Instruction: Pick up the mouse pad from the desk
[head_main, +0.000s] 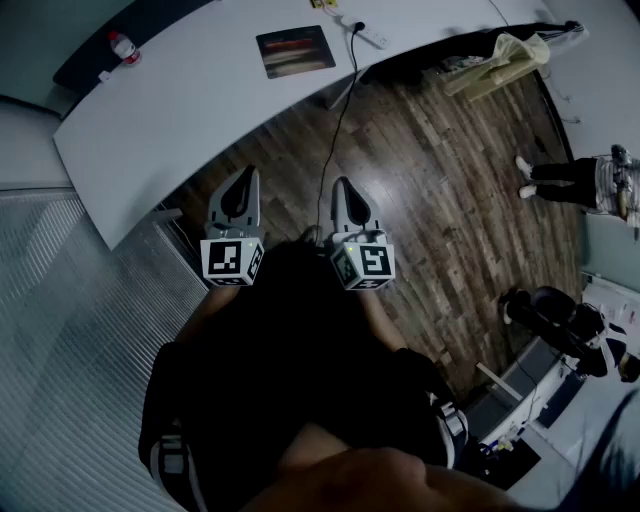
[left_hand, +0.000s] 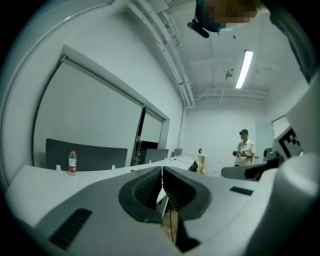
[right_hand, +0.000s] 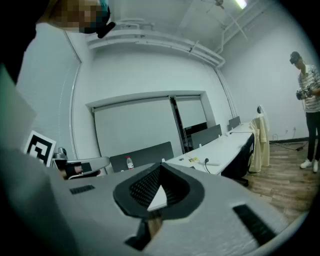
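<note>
Fingers (left_hand: 142, 192) on the left gripper (head_main: 246, 176) and right gripper (head_main: 343, 186) clenched, empty — mouse pad (head_main: 294, 50) lies untouched, top centre, on the white worktop (head_main: 200, 100).

On the near side of the mouse pad (head_main: 295, 50), the worktop (head_main: 190, 110) is bare to its front edge, an open way in. Just right of the mouse pad lies a power strip (head_main: 366, 35); its black cable (head_main: 338, 130) drops over the edge toward the floor (head_main: 430, 170). A bottle (head_main: 122, 47) stands well left of the mouse pad, out of the way.
</note>
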